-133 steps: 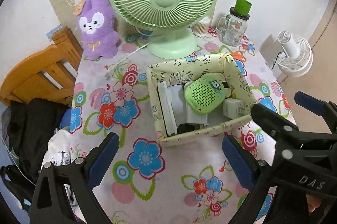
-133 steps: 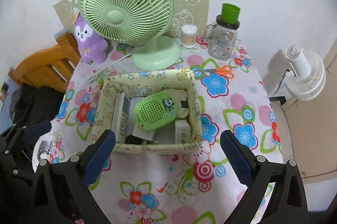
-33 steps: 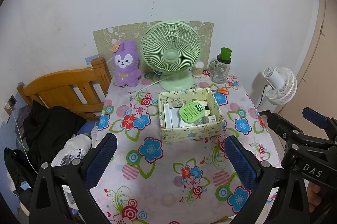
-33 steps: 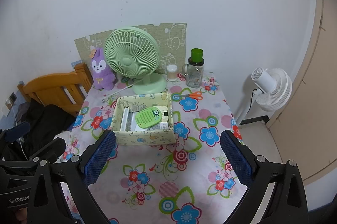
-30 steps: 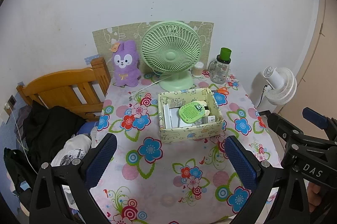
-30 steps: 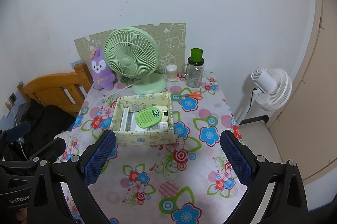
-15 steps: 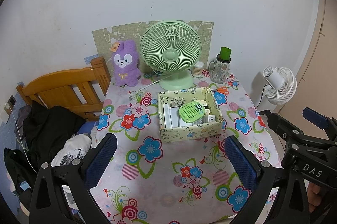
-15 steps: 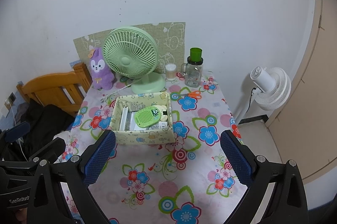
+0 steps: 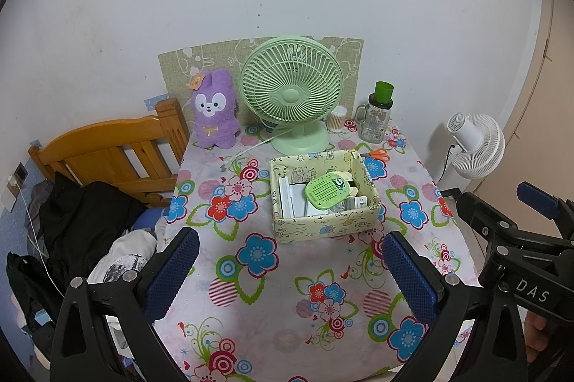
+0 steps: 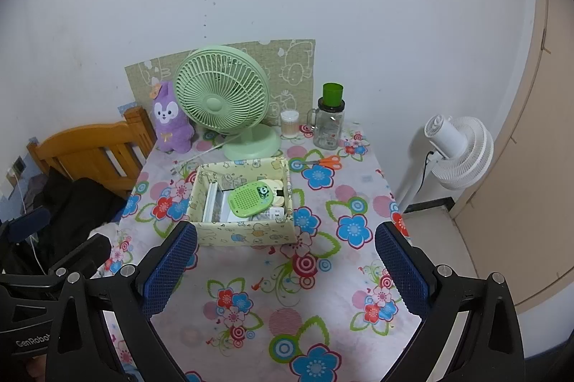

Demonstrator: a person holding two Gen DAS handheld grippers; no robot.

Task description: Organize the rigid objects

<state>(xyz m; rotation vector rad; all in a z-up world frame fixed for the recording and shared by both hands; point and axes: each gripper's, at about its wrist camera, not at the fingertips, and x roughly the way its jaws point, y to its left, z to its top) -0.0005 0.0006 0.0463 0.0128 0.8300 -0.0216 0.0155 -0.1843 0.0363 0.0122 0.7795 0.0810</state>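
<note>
A pale yellow patterned box (image 9: 323, 228) (image 10: 244, 235) stands on the flowered table. Inside it lie a green perforated gadget with a panda face (image 9: 327, 191) (image 10: 251, 198), white flat items and a white plug. My left gripper (image 9: 292, 269) is open and empty, held high above the table's near edge. My right gripper (image 10: 285, 269) is open and empty too, at a like height. The right gripper also shows at the right in the left wrist view (image 9: 520, 238).
A green desk fan (image 9: 291, 95), a purple plush rabbit (image 9: 214, 109), a glass jar with a green lid (image 9: 378, 116), a cotton swab tub (image 10: 290, 123) and orange scissors (image 10: 324, 161) stand at the back. A wooden chair (image 9: 107, 156) with dark clothes is left, a white floor fan (image 10: 459, 149) right.
Since 4.4 s ago both grippers pulled far back and up from the box. Over the last second nearly nothing moved.
</note>
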